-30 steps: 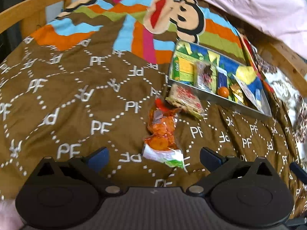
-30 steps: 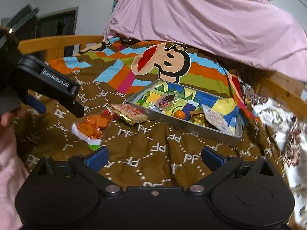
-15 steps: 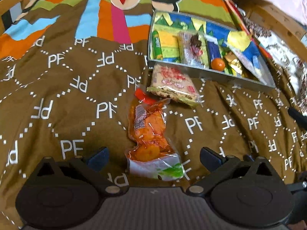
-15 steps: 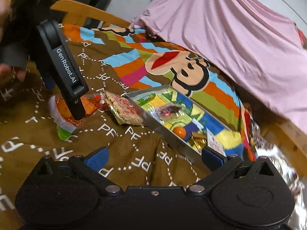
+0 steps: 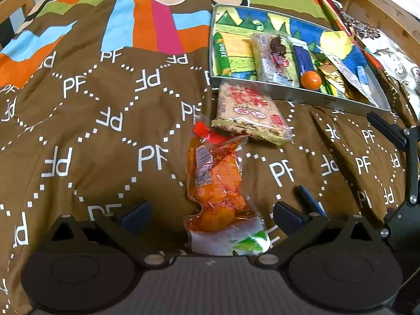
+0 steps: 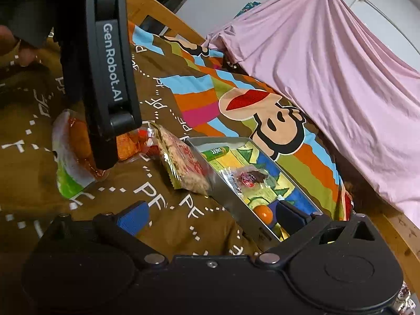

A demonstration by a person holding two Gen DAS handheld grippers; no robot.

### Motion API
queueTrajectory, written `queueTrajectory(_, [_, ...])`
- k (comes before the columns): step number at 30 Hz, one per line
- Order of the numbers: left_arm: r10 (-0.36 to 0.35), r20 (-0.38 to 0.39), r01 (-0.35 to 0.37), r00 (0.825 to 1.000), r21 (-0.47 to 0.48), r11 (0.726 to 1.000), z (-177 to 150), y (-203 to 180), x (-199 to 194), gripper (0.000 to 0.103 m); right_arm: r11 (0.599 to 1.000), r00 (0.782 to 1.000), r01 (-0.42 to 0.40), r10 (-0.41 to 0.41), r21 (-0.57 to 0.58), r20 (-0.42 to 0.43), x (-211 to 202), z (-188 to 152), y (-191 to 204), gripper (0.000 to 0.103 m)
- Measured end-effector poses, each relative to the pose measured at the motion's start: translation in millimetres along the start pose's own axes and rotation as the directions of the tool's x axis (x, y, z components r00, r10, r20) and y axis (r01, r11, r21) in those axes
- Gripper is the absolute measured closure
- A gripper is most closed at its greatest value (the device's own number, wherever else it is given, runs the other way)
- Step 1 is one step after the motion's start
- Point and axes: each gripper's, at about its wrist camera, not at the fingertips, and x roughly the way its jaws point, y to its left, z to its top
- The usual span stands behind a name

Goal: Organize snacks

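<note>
An orange snack pouch (image 5: 219, 183) with a white and green end lies on the brown bedspread. My left gripper (image 5: 210, 212) is open, its blue-padded fingers on either side of the pouch's near end. From the right wrist view, the left gripper's black body (image 6: 110, 78) hangs over the same pouch (image 6: 71, 162). A red-printed cracker packet (image 5: 249, 113) rests against the metal tray (image 5: 302, 97), which holds several snacks and a small orange ball (image 5: 311, 79). My right gripper (image 6: 212, 215) is open above the bedspread beside the tray's near wall (image 6: 231, 199).
The brown "PF" bedspread (image 5: 105, 120) has a striped cartoon monkey print (image 6: 273, 120) behind the tray. A pink sheet (image 6: 328, 60) hangs at the back. A wooden bed rail (image 6: 393, 231) runs along the right. A hand (image 6: 15, 42) holds the left gripper.
My left gripper moved forward and down until its fingers straddle the orange pouch. My right gripper swung left and closer to the tray, so the left gripper now looms large in its view.
</note>
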Motion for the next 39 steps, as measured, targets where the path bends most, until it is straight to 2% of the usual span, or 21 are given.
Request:
queueTrajectory(11, [-0.029,0.011,0.029,1.0,-0.006,1.0,3.7,3.0,11.2,0.012,0.999,0.999,-0.023,0.021,0.04,0.035,19.8,-2.3,-0.1,0.001])
queueTrajectory(16, [-0.005,0.027,0.005,1.0,-0.006,1.0,4.5,3.3,12.3,0.025,0.998,0.997,-0.03,0.026,0.059,0.068,26.9,-1.1,-0.3,0.002])
queueTrajectory(20, [0.005,0.031,-0.004,0.999,-0.015,1.0,3.6,4.9,12.2,0.028,0.996,0.994,-0.077,0.074,0.036,0.086,36.4,-2.2,3.5,0.014])
queueTrajectory(27, [-0.002,0.043,0.003,0.999,-0.023,1.0,2.7,4.3,11.7,0.036,0.998,0.992,-0.058,0.059,-0.006,0.109,51.4,4.4,7.8,0.024])
queueTrajectory(30, [-0.005,0.046,0.006,0.999,-0.023,1.0,2.1,3.8,10.5,0.038,0.997,0.99,-0.066,0.07,-0.036,0.122,54.2,5.5,10.3,0.032])
queueTrajectory(32, [-0.01,0.049,0.011,0.999,-0.026,1.0,2.2,4.0,10.4,0.04,0.996,0.989,-0.074,0.081,-0.057,0.126,53.8,5.4,12.6,0.049])
queueTrajectory(35, [-0.021,0.057,0.023,0.998,-0.027,0.999,1.2,4.5,8.6,0.045,0.991,0.988,-0.093,0.104,-0.098,0.115,52.2,7.0,17.2,0.068])
queueTrajectory(37, [-0.026,0.063,0.028,0.998,-0.033,0.999,0.5,5.1,7.4,0.05,0.988,0.988,-0.096,0.109,-0.12,0.11,49.9,7.3,20.3,0.072])
queueTrajectory(39, [-0.029,0.069,0.032,0.997,-0.041,0.999,-0.4,6.0,6.0,0.05,0.988,0.989,-0.088,0.102,-0.129,0.104,46.9,6.9,21.7,0.075])
